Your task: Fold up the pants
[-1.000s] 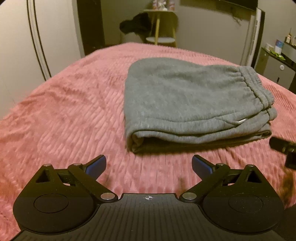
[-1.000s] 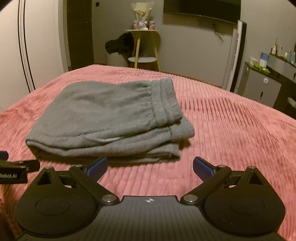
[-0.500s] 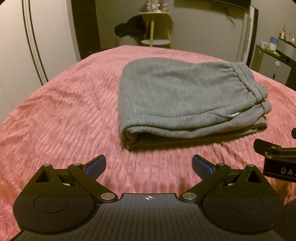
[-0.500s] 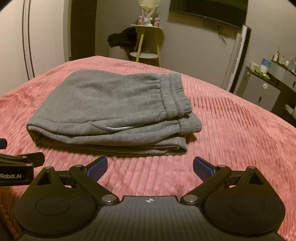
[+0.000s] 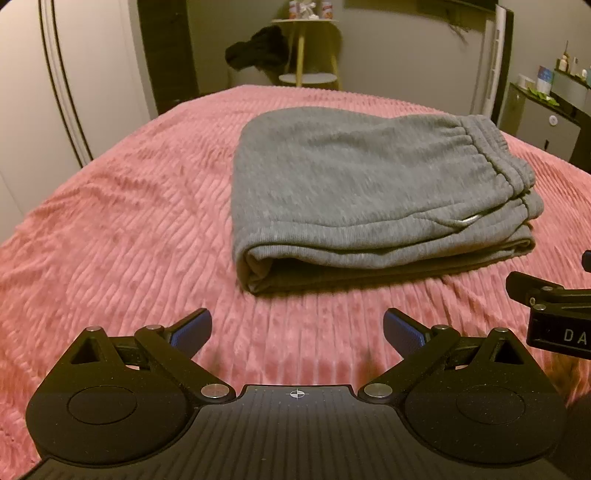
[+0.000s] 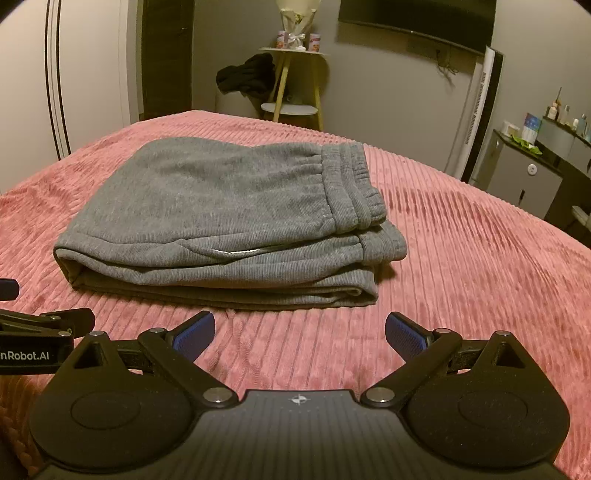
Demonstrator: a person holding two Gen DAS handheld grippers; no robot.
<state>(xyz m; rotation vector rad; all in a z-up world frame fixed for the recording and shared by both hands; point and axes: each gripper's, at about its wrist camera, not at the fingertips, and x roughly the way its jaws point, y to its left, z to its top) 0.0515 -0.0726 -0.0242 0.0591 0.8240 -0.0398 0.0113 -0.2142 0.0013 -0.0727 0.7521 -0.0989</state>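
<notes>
The grey sweatpants (image 5: 369, 192) lie folded in a flat stack on the pink ribbed bedspread (image 5: 129, 221), waistband to the right. They also show in the right wrist view (image 6: 229, 221). My left gripper (image 5: 297, 328) is open and empty, held just short of the stack's near left corner. My right gripper (image 6: 300, 330) is open and empty, just short of the stack's near edge. Each gripper shows at the edge of the other's view: the right one (image 5: 554, 310) and the left one (image 6: 33, 325).
The bedspread (image 6: 480, 258) stretches around the pants. Beyond the bed stand a yellow side table (image 6: 295, 81) with dark clothing (image 6: 247, 75) draped beside it, a wall TV (image 6: 413, 14), and a grey cabinet (image 6: 532, 177) at right.
Both grippers have drawn back and risen slightly from the folded pants, staying open. The pants have not moved.
</notes>
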